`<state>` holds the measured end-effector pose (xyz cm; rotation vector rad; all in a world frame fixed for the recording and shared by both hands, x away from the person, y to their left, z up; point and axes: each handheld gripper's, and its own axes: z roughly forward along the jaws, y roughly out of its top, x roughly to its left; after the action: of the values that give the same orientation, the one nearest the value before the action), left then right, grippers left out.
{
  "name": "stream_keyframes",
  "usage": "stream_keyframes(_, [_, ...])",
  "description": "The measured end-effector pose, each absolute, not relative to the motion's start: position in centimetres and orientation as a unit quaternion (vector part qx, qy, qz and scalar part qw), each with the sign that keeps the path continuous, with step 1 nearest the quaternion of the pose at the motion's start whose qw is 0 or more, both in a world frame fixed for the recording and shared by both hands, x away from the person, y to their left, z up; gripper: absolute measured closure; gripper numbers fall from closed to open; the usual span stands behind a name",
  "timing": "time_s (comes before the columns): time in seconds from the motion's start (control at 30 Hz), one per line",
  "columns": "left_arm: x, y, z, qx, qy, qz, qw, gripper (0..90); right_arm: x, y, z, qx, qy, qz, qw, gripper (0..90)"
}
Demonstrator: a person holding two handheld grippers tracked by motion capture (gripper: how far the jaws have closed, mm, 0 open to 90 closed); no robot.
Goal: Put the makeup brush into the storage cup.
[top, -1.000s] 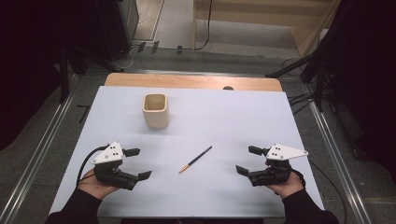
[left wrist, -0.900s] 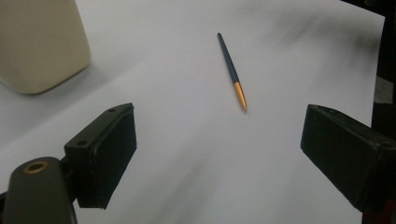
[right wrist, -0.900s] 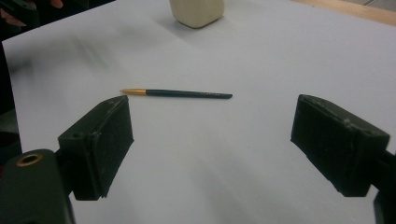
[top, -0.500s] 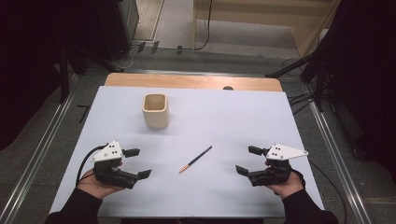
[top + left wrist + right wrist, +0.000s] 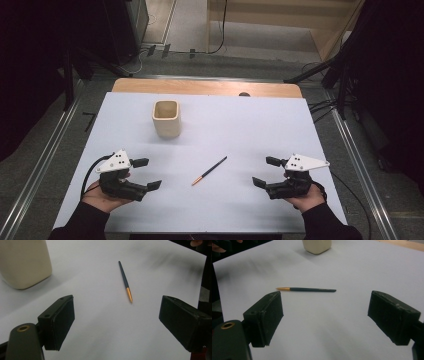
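Observation:
A dark pen with a gold tip (image 5: 209, 170) lies flat on the white table (image 5: 240, 125) between the two hands. It also appears ahead of the jaws as the pen (image 5: 125, 281) and the pen (image 5: 306, 289). A cream square cup (image 5: 166, 118) stands upright farther back, left of centre. My left gripper (image 5: 148, 173) rests near the front left, open and holding nothing. My right gripper (image 5: 265, 171) sits near the front right, open too, jaws wide apart and pointing at the pen.
The white sheet covers a wooden tabletop whose far edge (image 5: 205, 88) shows bare. Metal rails (image 5: 45, 160) run along both sides of the table. Cables trail from each gripper. The cream cup (image 5: 23, 262) stands to the left in the left gripper view.

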<state>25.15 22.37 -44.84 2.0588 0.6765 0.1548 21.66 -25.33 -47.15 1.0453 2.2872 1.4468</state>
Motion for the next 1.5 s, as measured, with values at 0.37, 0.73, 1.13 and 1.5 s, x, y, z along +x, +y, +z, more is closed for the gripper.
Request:
stream_keyframes(0.37, [25.5,22.5,-44.6,0.835,0.281,0.059,0.47,13.7,21.6,-25.3,-47.2,0.357,0.784,0.493,0.121,13.3])
stream_keyframes(0.73, [25.7,21.9,-44.5,0.834,0.276,0.062,0.473,14.0,21.7,-25.3,-47.2,0.357,0.785,0.493,0.119,13.3])
stream_keyframes(1.13, [25.9,19.9,-44.7,0.841,0.261,0.052,0.471,13.7,21.7,-25.3,-47.3,0.356,0.786,0.492,0.12,13.3])
stream_keyframes(1.5, [26.1,18.3,-44.9,0.839,0.254,0.052,0.478,13.8,21.7,-25.2,-47.3,0.357,0.785,0.492,0.12,13.4])
